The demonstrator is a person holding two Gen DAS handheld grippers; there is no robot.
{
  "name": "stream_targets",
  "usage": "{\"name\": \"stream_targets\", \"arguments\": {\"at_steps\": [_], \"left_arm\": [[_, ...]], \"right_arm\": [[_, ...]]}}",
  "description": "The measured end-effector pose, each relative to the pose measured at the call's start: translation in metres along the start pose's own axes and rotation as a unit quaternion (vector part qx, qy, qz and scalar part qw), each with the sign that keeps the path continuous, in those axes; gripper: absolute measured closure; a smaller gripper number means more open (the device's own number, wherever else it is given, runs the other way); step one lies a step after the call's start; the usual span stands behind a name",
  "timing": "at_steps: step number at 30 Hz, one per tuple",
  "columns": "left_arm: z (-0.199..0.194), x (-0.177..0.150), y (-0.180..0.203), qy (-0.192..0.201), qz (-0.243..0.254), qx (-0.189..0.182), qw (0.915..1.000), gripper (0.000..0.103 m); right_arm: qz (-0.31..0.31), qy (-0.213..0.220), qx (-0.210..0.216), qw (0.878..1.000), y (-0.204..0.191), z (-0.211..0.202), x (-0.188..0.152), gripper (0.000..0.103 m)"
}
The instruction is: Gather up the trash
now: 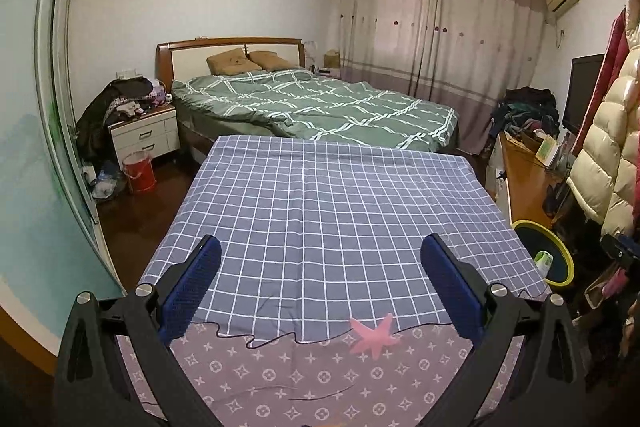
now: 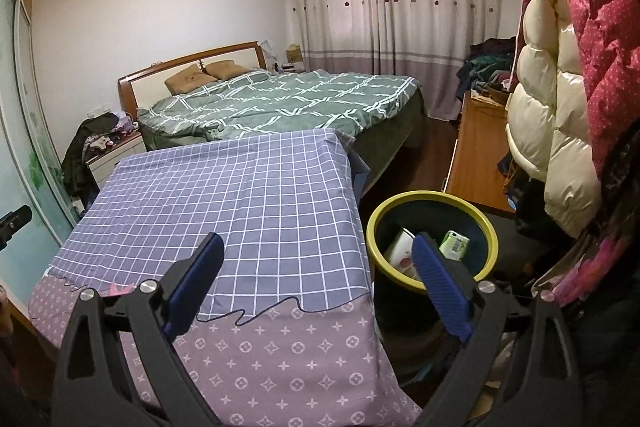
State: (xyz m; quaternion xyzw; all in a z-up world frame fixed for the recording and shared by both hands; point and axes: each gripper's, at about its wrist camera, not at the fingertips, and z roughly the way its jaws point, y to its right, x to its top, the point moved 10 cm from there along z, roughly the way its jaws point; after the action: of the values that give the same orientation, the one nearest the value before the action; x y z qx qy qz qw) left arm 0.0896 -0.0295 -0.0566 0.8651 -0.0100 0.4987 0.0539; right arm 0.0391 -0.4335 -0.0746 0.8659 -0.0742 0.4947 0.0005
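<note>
From the left wrist, the left gripper (image 1: 320,263) hangs over the surface (image 1: 320,195), which wears a blue checked cloth with a mauve patterned border nearest the camera; its fingers (image 1: 192,287) stand spread wide with nothing between them; a pink starfish shape (image 1: 376,335) lies flat on the cloth where check meets border, between the fingers and nearer the right one; the bin (image 1: 560,255), dark inside with a yellow rim, sits off the right edge of the surface and lower than it, and a green-and-white packet (image 1: 544,261) shows inside it; past the surface lies a bed (image 1: 320,103) under a green quilt, with a nightstand (image 1: 146,135) heaped with clothes and a red bucket (image 1: 139,173) on the floor to its left, curtains (image 1: 436,23) behind, and a cream puffer coat (image 1: 604,147) hanging at the right. From the right wrist, the right gripper (image 2: 316,259) straddles the right edge of the surface (image 2: 224,187), fingers (image 2: 438,287) spread wide and holding nothing, the left one over the cloth, the right one in front of the bin (image 2: 490,227); the bin stands just beside the surface, and in it rest a green packet (image 2: 454,245) and a white box or paper (image 2: 400,247), partly hidden by the finger; only a pink tip of the starfish (image 2: 117,289) peeks out beside the gripper's left arm; a second coat (image 2: 600,39), red with dots, hangs over the cream one (image 2: 556,131).
</note>
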Motion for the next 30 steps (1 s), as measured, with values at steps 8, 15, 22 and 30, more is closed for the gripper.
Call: {"name": "stream_targets", "arguments": {"at_steps": [8, 15, 22, 30], "left_arm": [[0.006, -0.003, 0.005, -0.006, -0.001, -0.005, 1.0, 0.005], [0.007, -0.004, 0.007, -0.008, 0.0, -0.008, 0.9999, 0.005], [0.009, -0.005, 0.01, -0.009, 0.002, -0.009, 0.9999, 0.005], [0.011, -0.007, 0.012, -0.011, 0.001, -0.008, 0.9999, 0.005]], "right_arm": [[0.002, -0.001, 0.001, 1.0, 0.002, 0.003, 0.0, 0.013], [0.003, 0.0, 0.001, 1.0, 0.003, 0.003, 0.0, 0.013], [0.002, -0.001, 0.001, 1.0, 0.004, 0.003, 0.0, 0.013], [0.003, -0.002, 0.002, 1.0, 0.004, 0.004, -0.002, 0.013]]}}
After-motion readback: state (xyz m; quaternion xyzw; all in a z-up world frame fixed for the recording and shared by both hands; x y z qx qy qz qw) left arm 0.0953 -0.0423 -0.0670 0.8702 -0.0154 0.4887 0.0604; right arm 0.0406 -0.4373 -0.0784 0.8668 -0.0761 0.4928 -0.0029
